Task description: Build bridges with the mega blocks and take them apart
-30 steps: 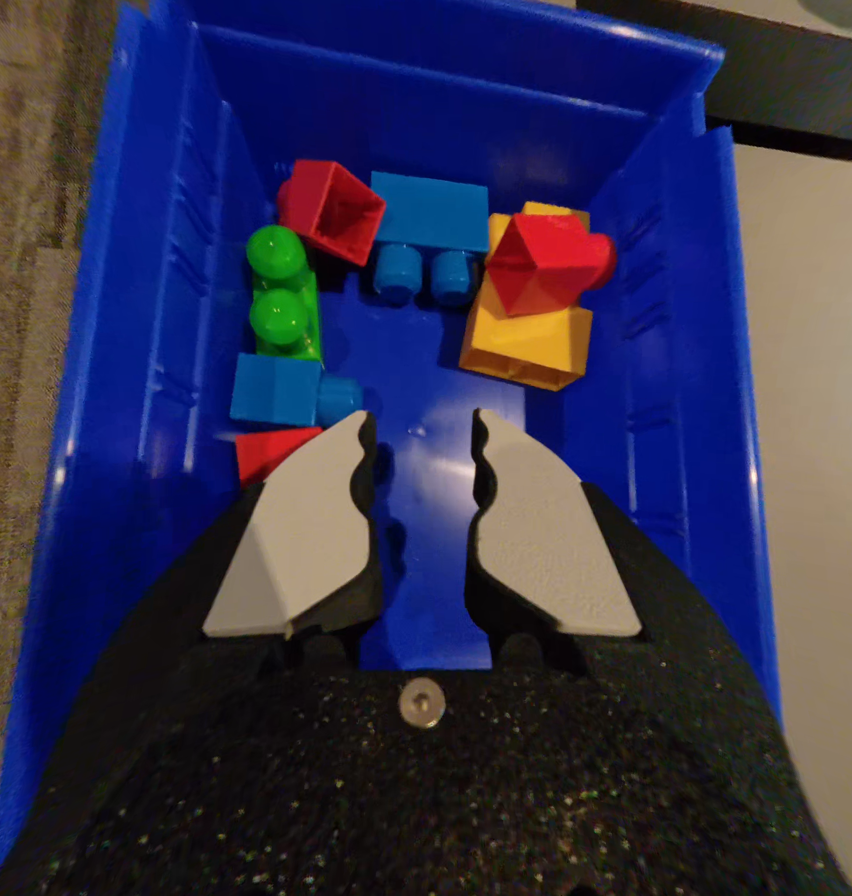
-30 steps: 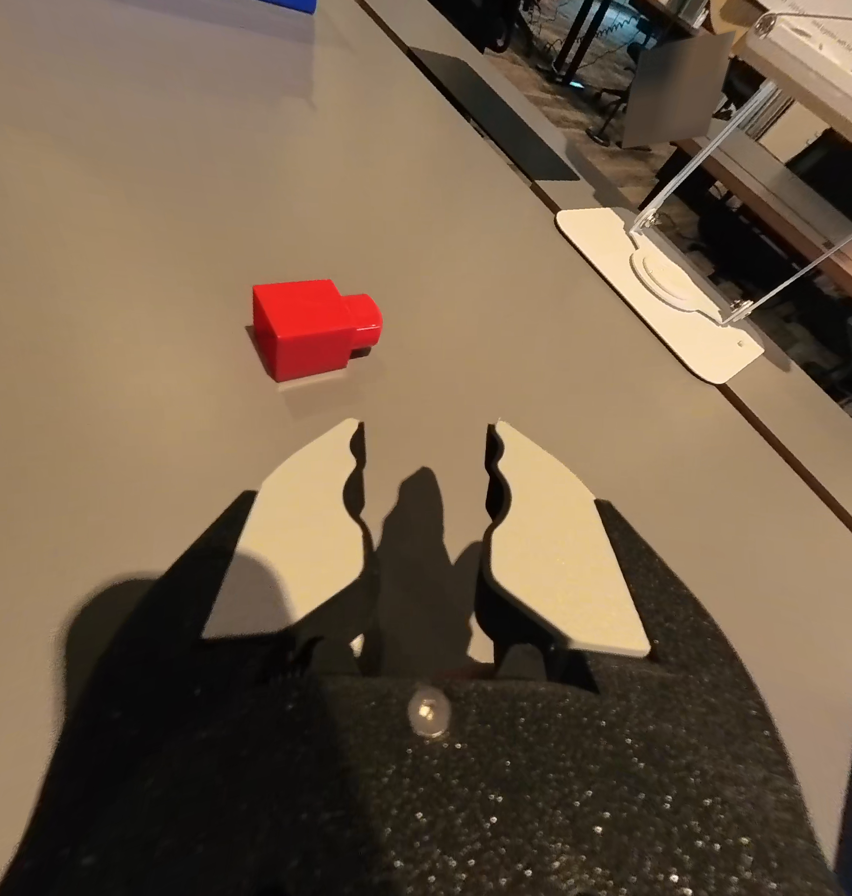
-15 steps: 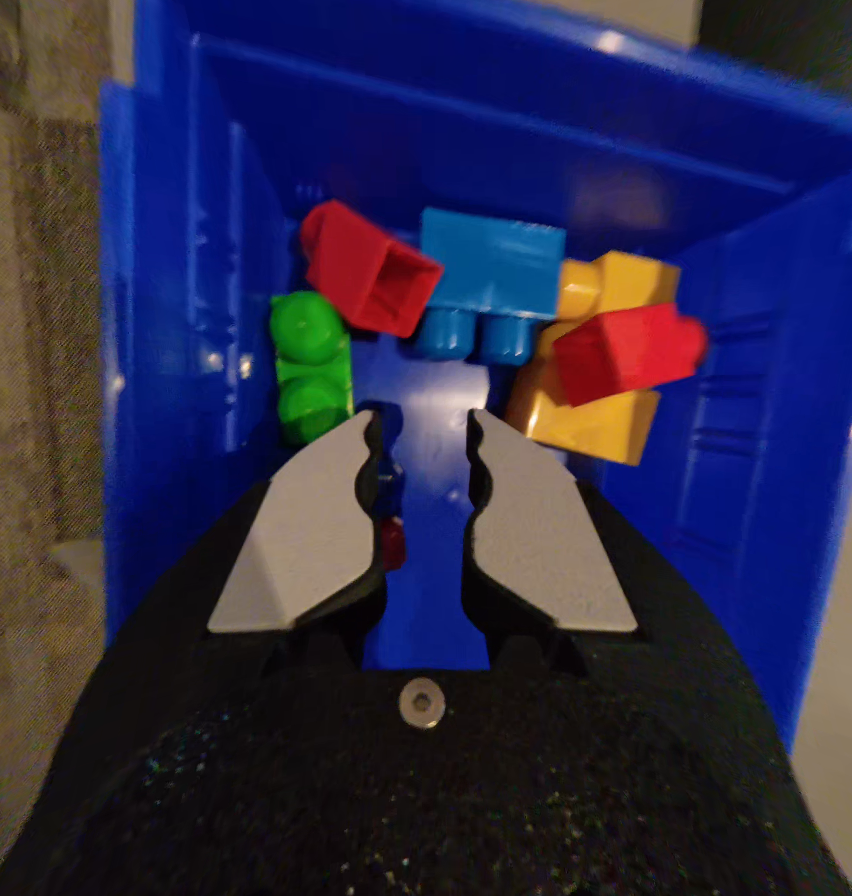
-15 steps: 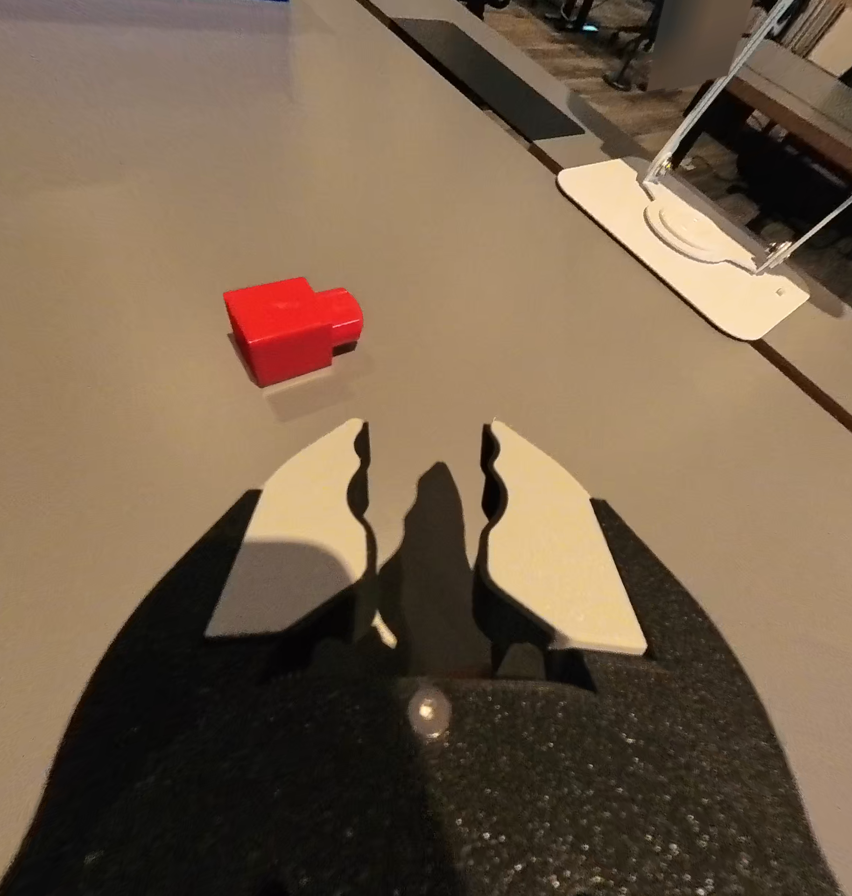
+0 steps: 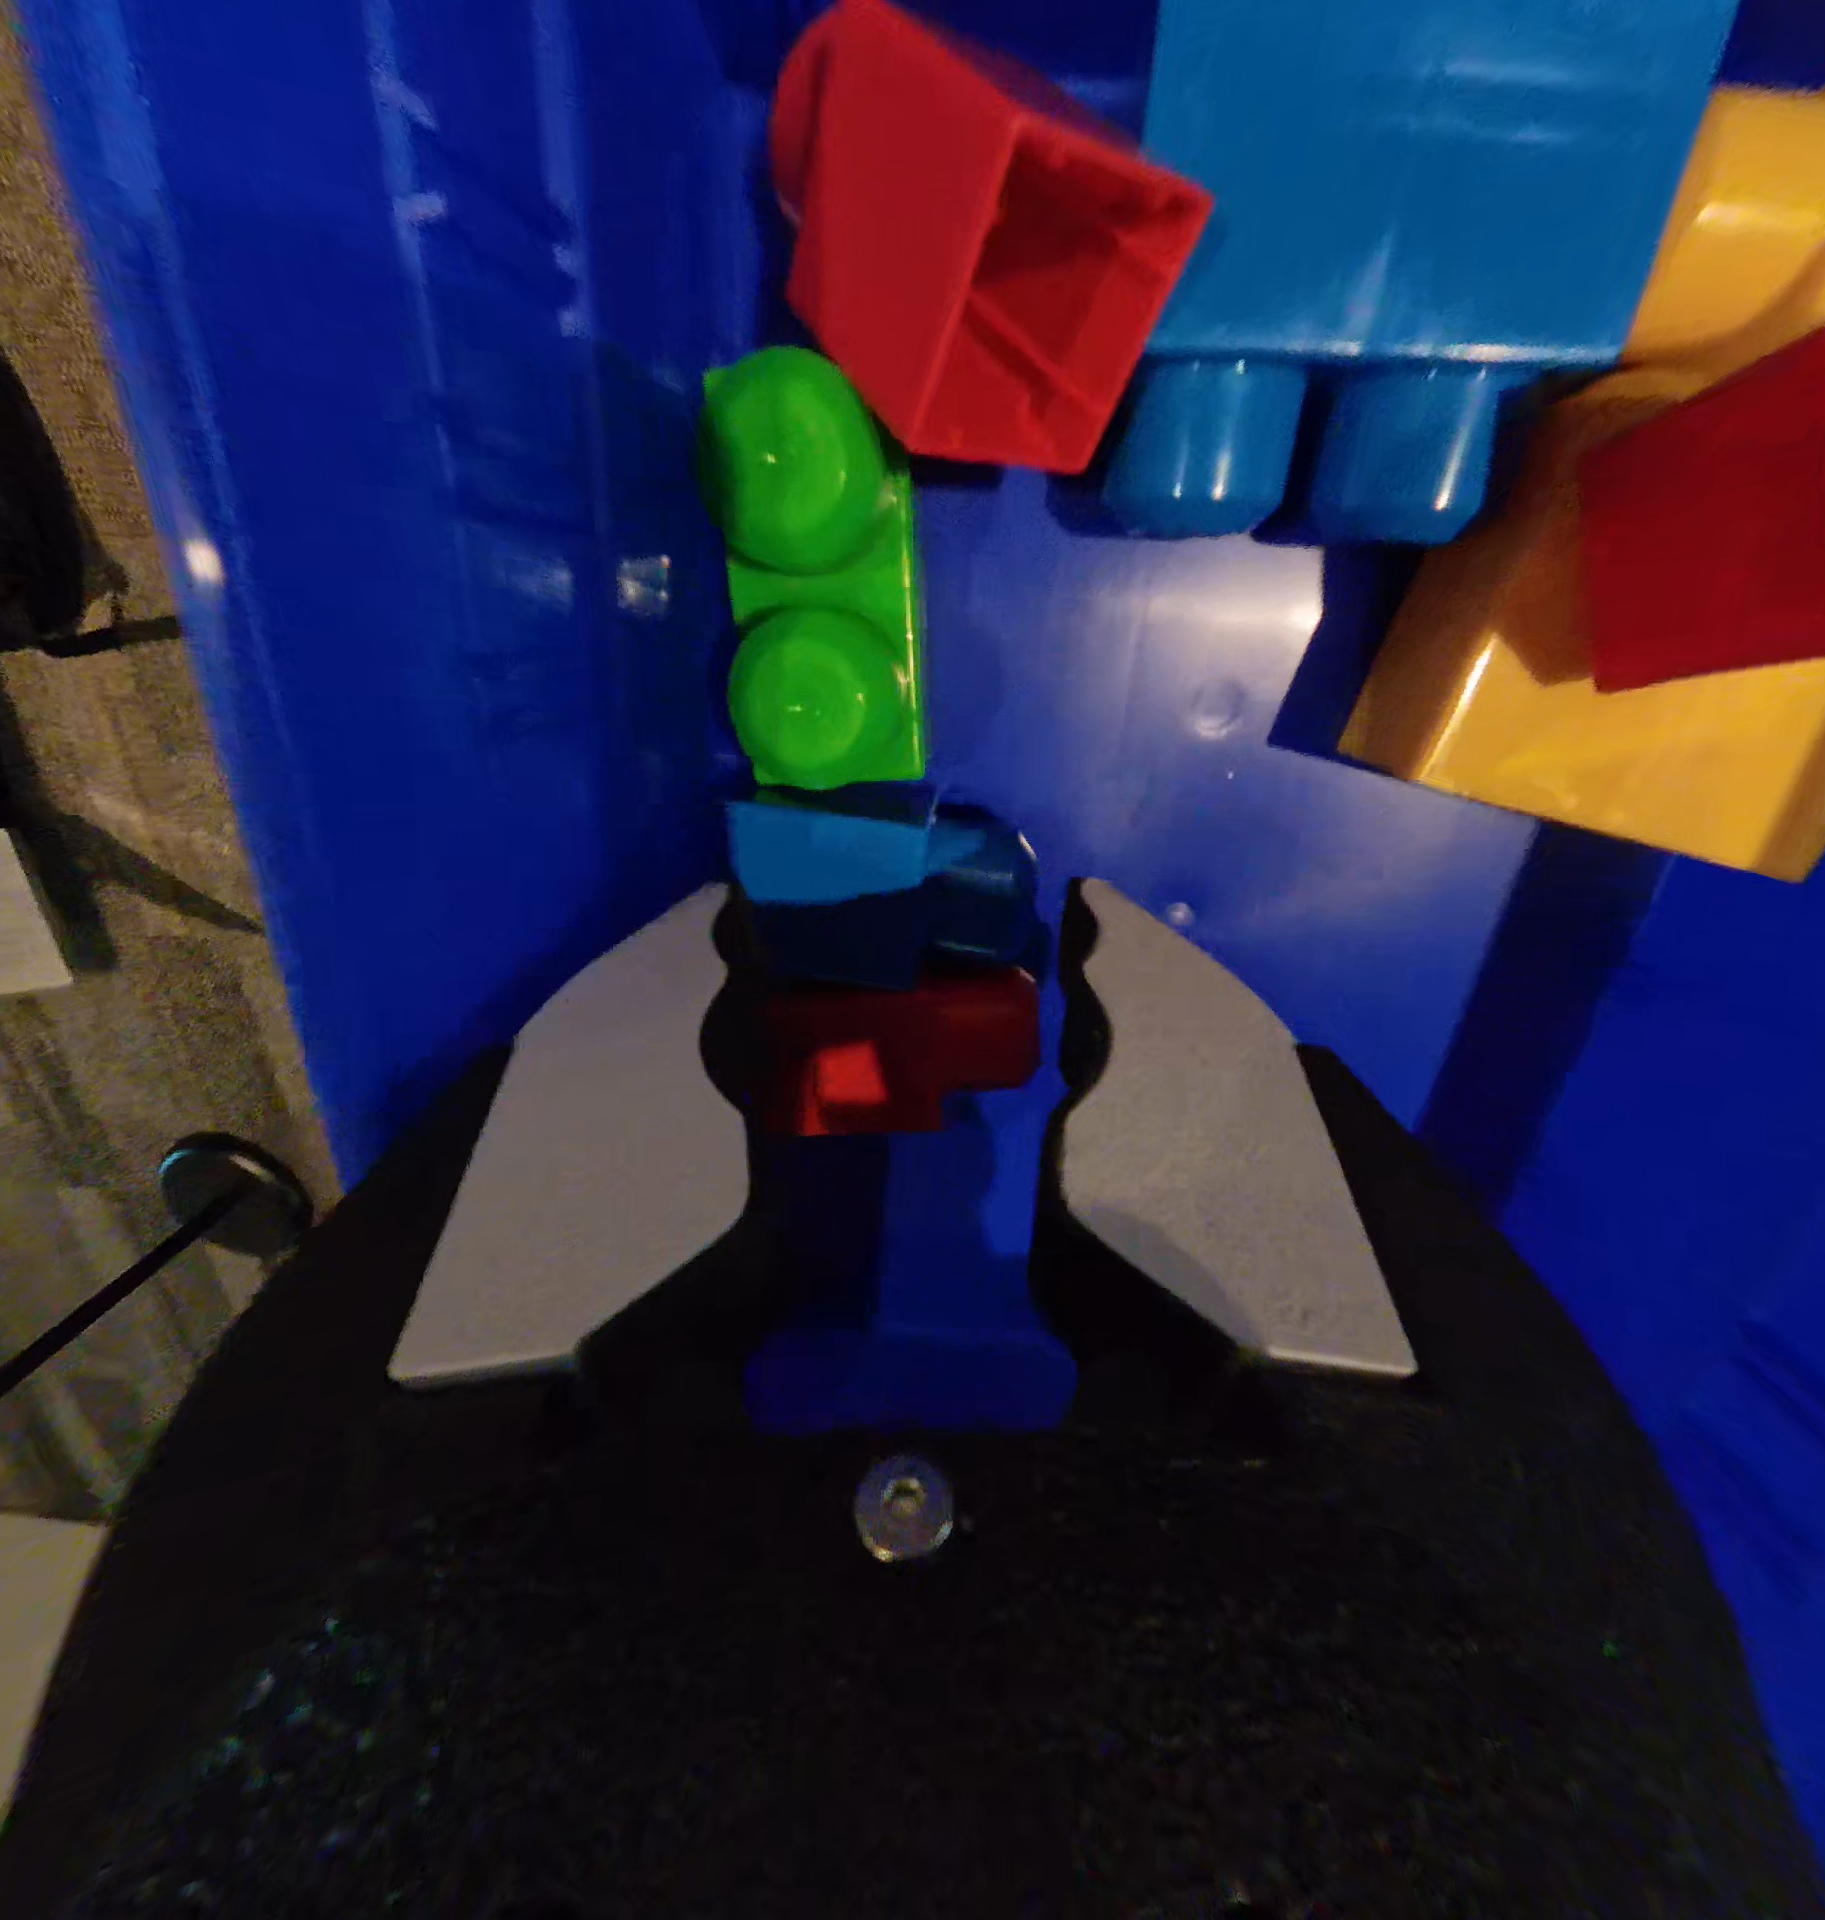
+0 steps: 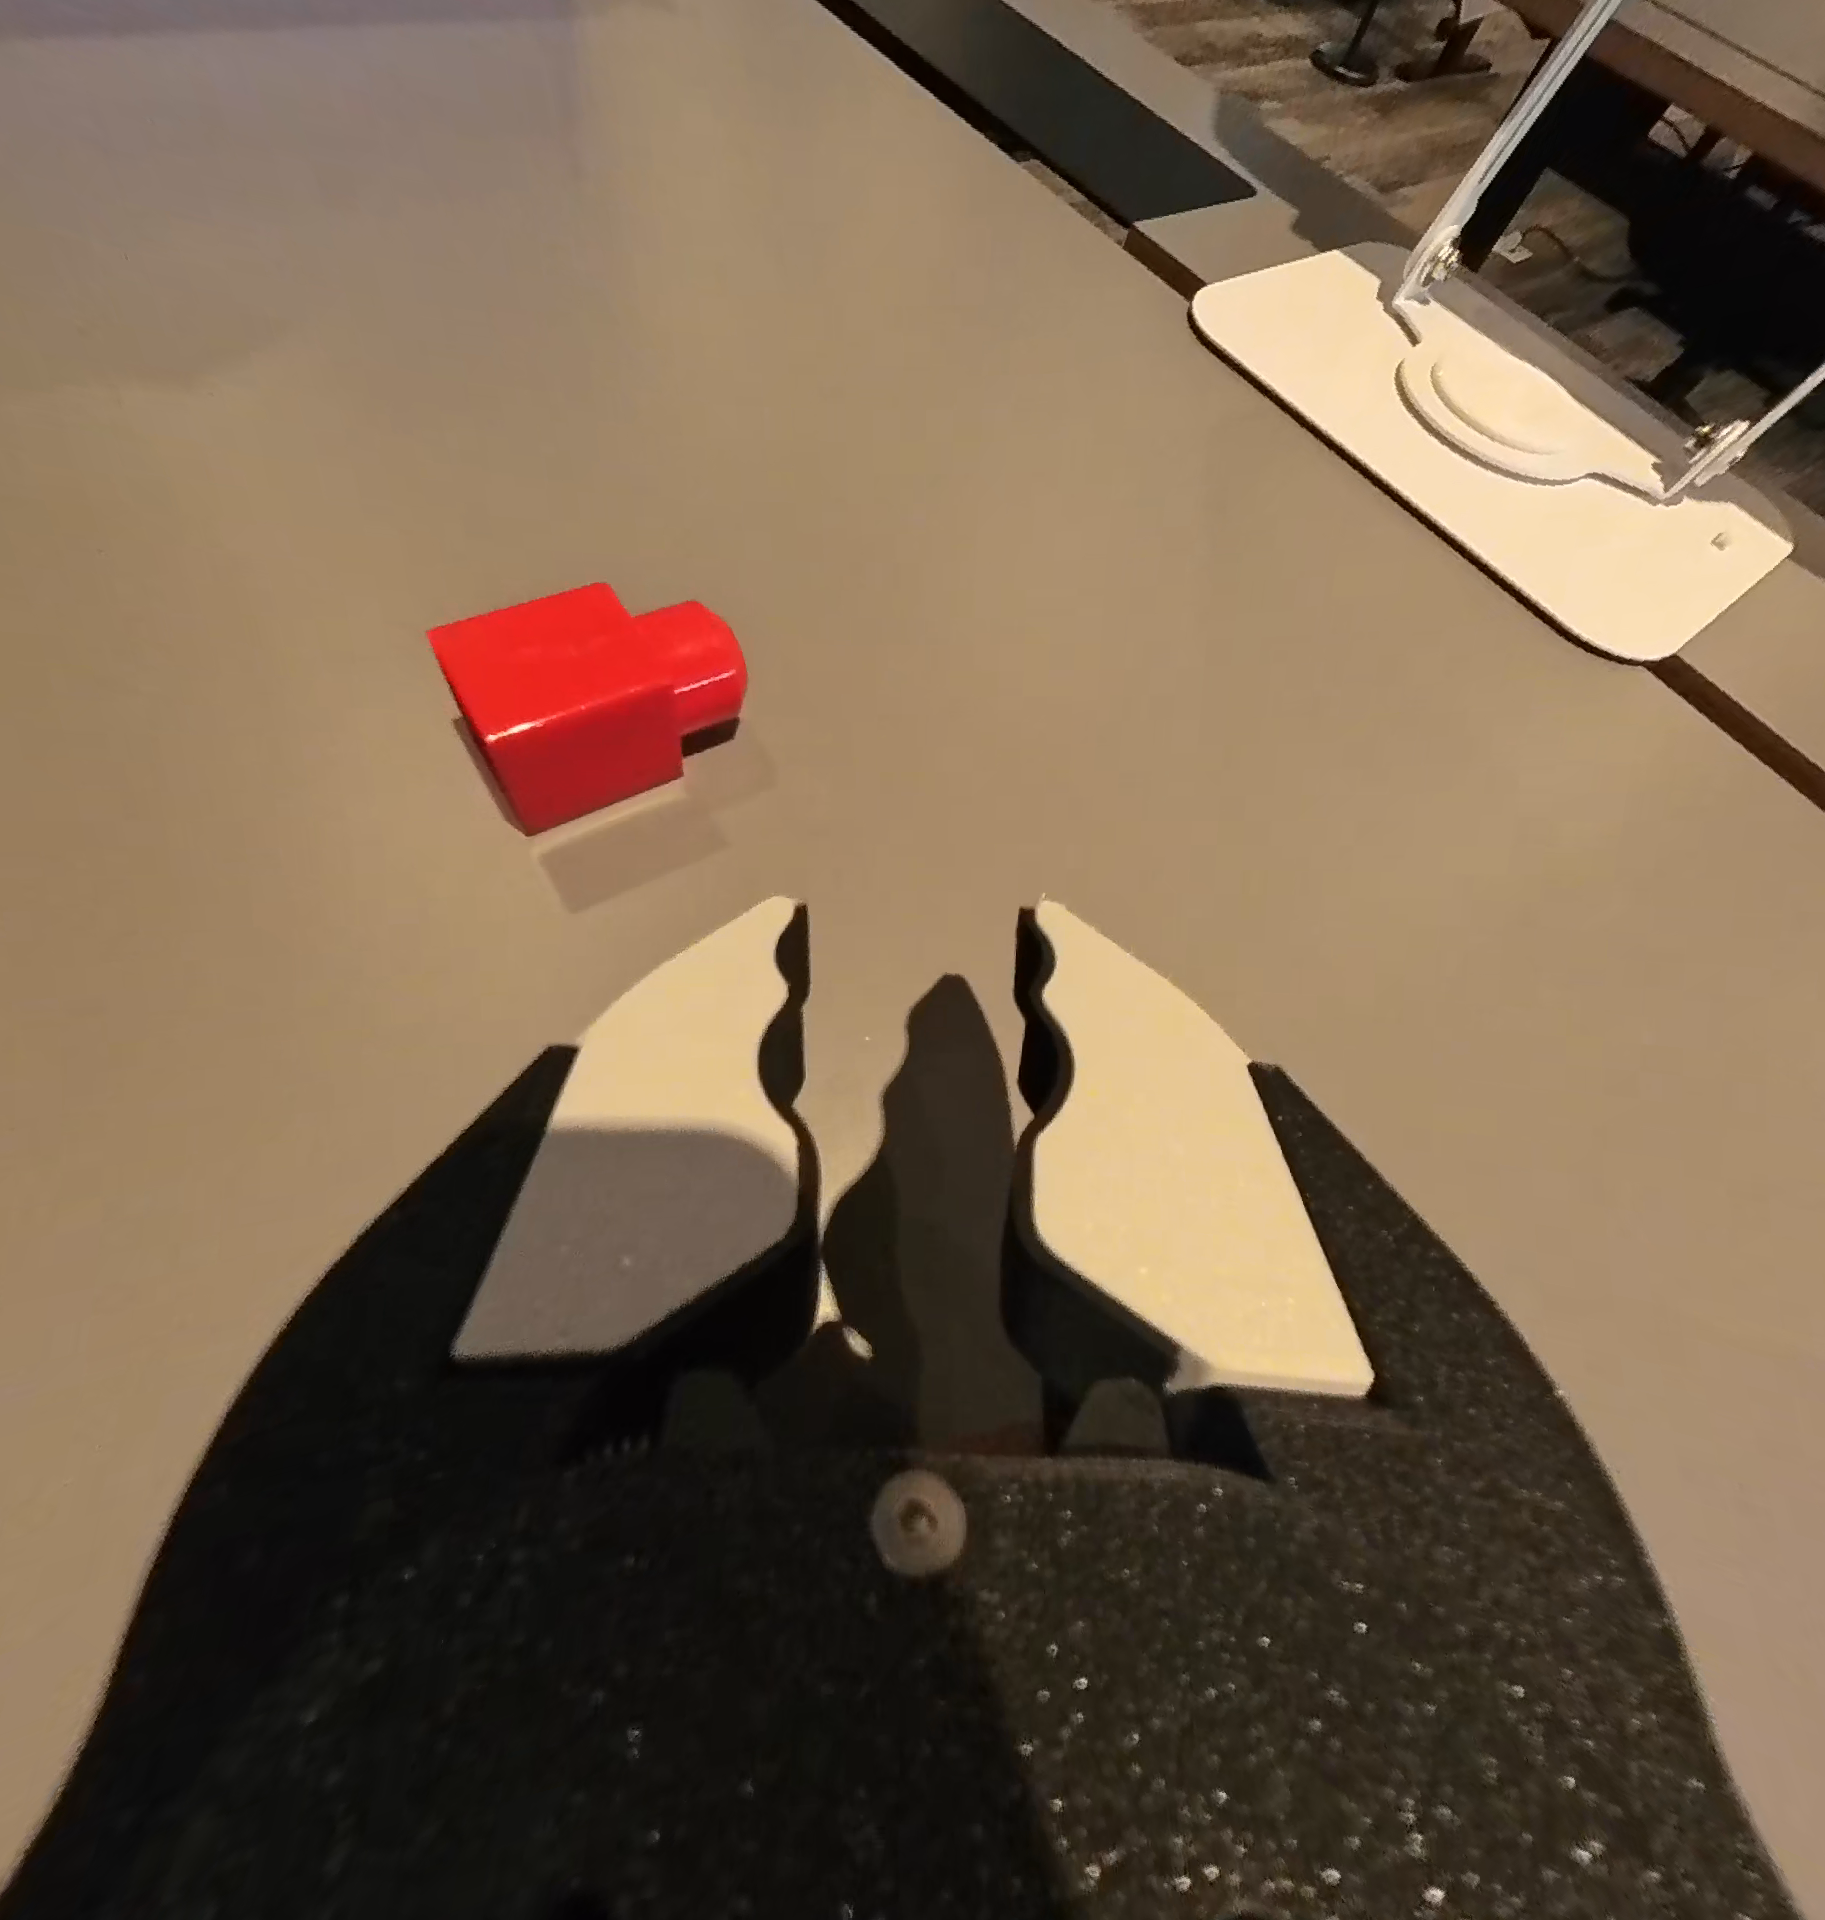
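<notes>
My left gripper (image 5: 892, 899) is open, low inside the blue bin (image 5: 420, 520). A small blue block (image 5: 866, 883) and a small red block (image 5: 887, 1049) lie between its fingers, not gripped. Beyond them lie a green two-stud block (image 5: 814, 582), a hollow red block (image 5: 981, 260), a large blue two-stud block (image 5: 1407, 208), a yellow block (image 5: 1614, 748) and another red block (image 5: 1739, 520). My right gripper (image 6: 913, 909) is open and empty above the grey table (image 6: 991, 520). A single red block (image 6: 586, 701) lies on its side ahead and left of it.
A white flat base with a clear stand (image 6: 1490, 436) sits at the table's right edge. A dark strip (image 6: 1053, 125) runs along the far edge. Carpet floor (image 5: 87, 779) shows left of the bin.
My left gripper has dropped deeper into the bin toward its left wall, so the small blue and red blocks now sit between its fingers. My right gripper has drifted slightly; the red block stays put.
</notes>
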Demonstrator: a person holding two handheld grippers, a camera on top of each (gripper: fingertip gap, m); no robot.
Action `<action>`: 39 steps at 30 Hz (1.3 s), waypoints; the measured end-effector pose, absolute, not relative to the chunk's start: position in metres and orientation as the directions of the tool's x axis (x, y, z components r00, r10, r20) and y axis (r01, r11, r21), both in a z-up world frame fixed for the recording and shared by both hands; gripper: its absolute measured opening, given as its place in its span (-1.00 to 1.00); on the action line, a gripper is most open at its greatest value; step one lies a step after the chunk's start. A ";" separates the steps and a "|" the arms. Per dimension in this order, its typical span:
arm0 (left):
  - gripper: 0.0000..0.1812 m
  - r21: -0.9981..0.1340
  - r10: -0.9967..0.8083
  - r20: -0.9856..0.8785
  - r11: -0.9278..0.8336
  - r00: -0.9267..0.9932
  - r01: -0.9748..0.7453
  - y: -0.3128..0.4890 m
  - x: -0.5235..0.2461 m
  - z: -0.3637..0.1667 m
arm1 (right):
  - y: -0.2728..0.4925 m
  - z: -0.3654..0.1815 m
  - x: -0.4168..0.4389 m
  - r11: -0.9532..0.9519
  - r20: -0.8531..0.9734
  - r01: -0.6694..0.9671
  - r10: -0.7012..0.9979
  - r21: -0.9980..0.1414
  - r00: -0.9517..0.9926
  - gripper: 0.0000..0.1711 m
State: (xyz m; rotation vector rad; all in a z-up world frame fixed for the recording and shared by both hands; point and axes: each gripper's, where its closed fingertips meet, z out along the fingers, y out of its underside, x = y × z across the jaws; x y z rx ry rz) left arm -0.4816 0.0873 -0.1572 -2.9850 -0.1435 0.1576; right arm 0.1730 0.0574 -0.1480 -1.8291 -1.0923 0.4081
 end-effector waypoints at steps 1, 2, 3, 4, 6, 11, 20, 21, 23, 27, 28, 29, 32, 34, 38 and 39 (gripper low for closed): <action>-0.31 -0.149 0.084 -0.124 -0.987 0.989 0.065 0.087 -0.483 -0.159 | 0.057 -0.148 0.173 -0.167 0.166 0.509 0.821 -0.845 0.547 -0.56; -0.29 -0.146 0.072 -0.143 -0.988 0.987 0.050 0.088 -0.483 -0.160 | 0.057 -0.148 0.173 -0.167 0.166 0.507 0.821 -0.846 0.546 -0.56; -0.23 -0.140 0.060 -0.143 -0.989 0.988 0.040 0.087 -0.480 -0.161 | 0.057 -0.148 0.173 -0.166 0.165 0.506 0.822 -0.847 0.545 -0.56; -0.16 -0.135 0.044 -0.129 -0.990 0.991 0.027 0.087 -0.474 -0.161 | 0.057 -0.148 0.173 -0.165 0.164 0.505 0.823 -0.847 0.544 -0.56; -0.11 -0.129 0.009 -0.082 -0.992 0.997 -0.002 0.086 -0.461 -0.160 | 0.056 -0.147 0.173 -0.164 0.164 0.505 0.824 -0.847 0.542 -0.56; -0.29 -0.237 0.073 -0.035 -0.970 0.997 0.063 0.097 -0.460 -0.142 | 0.056 -0.147 0.172 -0.161 0.162 0.504 0.828 -0.848 0.536 -0.56; -0.21 -0.059 0.080 -0.031 -0.995 0.996 0.078 0.080 -0.463 -0.184 | 0.056 -0.147 0.172 -0.165 0.159 0.504 0.828 -0.848 0.538 -0.56; -0.21 -0.068 0.081 -0.012 -0.994 0.997 0.080 0.082 -0.462 -0.185 | 0.056 -0.147 0.172 -0.165 0.159 0.504 0.828 -0.848 0.538 -0.56; -0.21 -0.070 0.080 -0.007 -0.994 0.997 0.079 0.081 -0.462 -0.184 | 0.056 -0.147 0.172 -0.164 0.161 0.505 0.827 -0.848 0.539 -0.56; -0.21 -0.104 0.068 0.005 -0.992 0.998 0.069 0.086 -0.455 -0.172 | 0.056 -0.148 0.172 -0.161 0.166 0.508 0.826 -0.846 0.538 -0.56; -0.21 -0.149 0.062 0.000 -0.987 0.998 0.061 0.092 -0.451 -0.159 | 0.056 -0.148 0.172 -0.159 0.167 0.508 0.826 -0.847 0.538 -0.56; -0.21 -0.216 0.047 -0.003 -0.975 0.999 0.045 0.099 -0.444 -0.142 | 0.056 -0.147 0.172 -0.159 0.168 0.508 0.826 -0.847 0.538 -0.56; -0.22 -0.425 -0.089 -0.024 -0.901 0.996 -0.090 0.121 -0.397 -0.077 | 0.056 -0.148 0.172 -0.157 0.171 0.510 0.826 -0.846 0.537 -0.56; -0.22 -0.523 -0.279 -0.026 -0.815 0.960 -0.250 0.129 -0.335 -0.043 | 0.056 -0.148 0.172 -0.155 0.174 0.514 0.826 -0.844 0.535 -0.56; -0.22 -0.590 -0.741 -0.005 -0.540 0.671 -0.601 0.119 -0.164 -0.028 | 0.055 -0.148 0.172 -0.146 0.184 0.518 0.826 -0.843 0.533 -0.56; -0.22 -0.584 -0.828 0.008 -0.460 0.561 -0.669 0.110 -0.120 -0.036 | 0.055 -0.148 0.172 -0.143 0.187 0.518 0.826 -0.844 0.532 -0.56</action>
